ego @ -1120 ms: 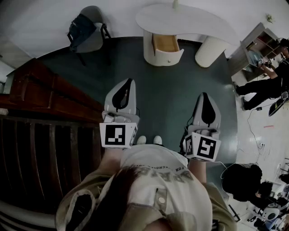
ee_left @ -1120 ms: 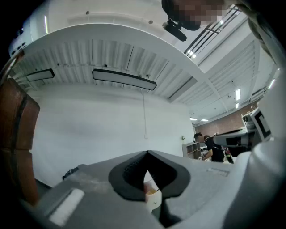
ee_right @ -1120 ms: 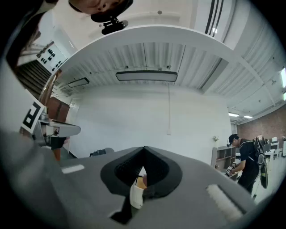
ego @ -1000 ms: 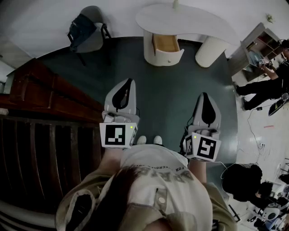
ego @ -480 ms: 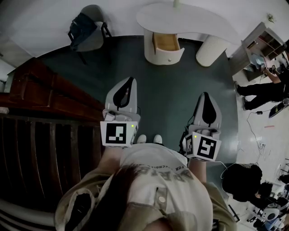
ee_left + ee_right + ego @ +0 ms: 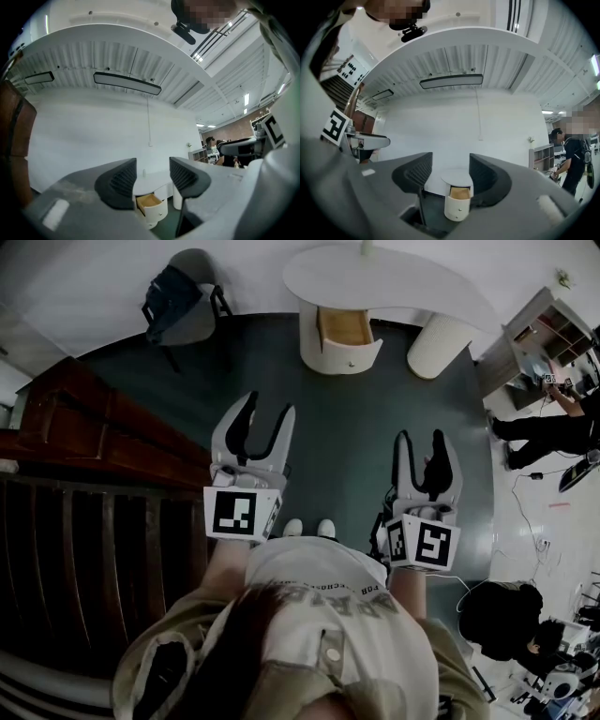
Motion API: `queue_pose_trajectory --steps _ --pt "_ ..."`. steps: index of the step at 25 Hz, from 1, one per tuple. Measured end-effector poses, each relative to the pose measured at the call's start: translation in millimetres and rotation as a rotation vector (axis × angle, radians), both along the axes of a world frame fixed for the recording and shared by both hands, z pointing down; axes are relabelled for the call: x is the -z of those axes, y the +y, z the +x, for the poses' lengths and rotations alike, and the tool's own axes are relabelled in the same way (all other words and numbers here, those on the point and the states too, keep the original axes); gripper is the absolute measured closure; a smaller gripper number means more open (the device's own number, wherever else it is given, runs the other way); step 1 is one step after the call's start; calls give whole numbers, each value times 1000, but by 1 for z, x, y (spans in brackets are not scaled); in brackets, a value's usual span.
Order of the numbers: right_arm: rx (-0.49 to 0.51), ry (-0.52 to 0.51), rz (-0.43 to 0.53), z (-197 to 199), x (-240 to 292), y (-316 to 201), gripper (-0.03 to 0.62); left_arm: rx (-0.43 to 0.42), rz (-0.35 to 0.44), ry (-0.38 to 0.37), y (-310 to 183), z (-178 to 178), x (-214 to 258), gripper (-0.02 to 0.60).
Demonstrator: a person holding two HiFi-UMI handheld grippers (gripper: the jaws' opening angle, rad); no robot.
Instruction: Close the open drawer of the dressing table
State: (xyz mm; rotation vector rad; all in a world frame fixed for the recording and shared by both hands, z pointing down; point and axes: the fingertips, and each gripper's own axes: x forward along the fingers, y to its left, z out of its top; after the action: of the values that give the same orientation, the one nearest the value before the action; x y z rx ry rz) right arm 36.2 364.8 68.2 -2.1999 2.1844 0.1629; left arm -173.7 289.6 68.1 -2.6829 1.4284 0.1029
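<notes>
Since the earlier pictures, where both pairs of jaws were pressed together, the jaws of the left gripper [image 6: 267, 407] and of the right gripper [image 6: 422, 439] have just been opening and now stand spread, with nothing between them; the hands themselves have kept their place. The drawer [image 6: 344, 331] is well apart from both grippers, far out ahead of the jaws, pulled out of the round pedestal of the white bench [image 6: 394, 282], a dressing table with a curved top. Its long axis runs from the pedestal straight back toward the person, its wooden inside faces up, and its rounded white front with a small knob points at the grippers. In the right gripper view the drawer [image 6: 460, 193] shows in the gap between the spread jaws, a little toward the right one. In the left gripper view the drawer [image 6: 149, 201] sits low in the gap, its left side cut off by the edge of the left jaw, and the foot of the pedestal is hidden behind the gripper's body. What lies inside the drawer is too small and dim to make out.
</notes>
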Motion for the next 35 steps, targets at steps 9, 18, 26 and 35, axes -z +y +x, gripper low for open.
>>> queue_pose_trajectory --steps 9,18,26,35 --pt "21 21 -19 2 -9 -2 238 -13 -17 11 -6 1 -6 278" --pt "15 12 -29 34 -14 -3 238 12 -48 -17 -11 12 -14 278" --pt "59 -8 -43 71 -22 -4 238 56 -44 -46 -8 44 -13 278" --pt "100 -43 -91 76 -48 -20 238 105 -99 -110 -11 43 -38 278"
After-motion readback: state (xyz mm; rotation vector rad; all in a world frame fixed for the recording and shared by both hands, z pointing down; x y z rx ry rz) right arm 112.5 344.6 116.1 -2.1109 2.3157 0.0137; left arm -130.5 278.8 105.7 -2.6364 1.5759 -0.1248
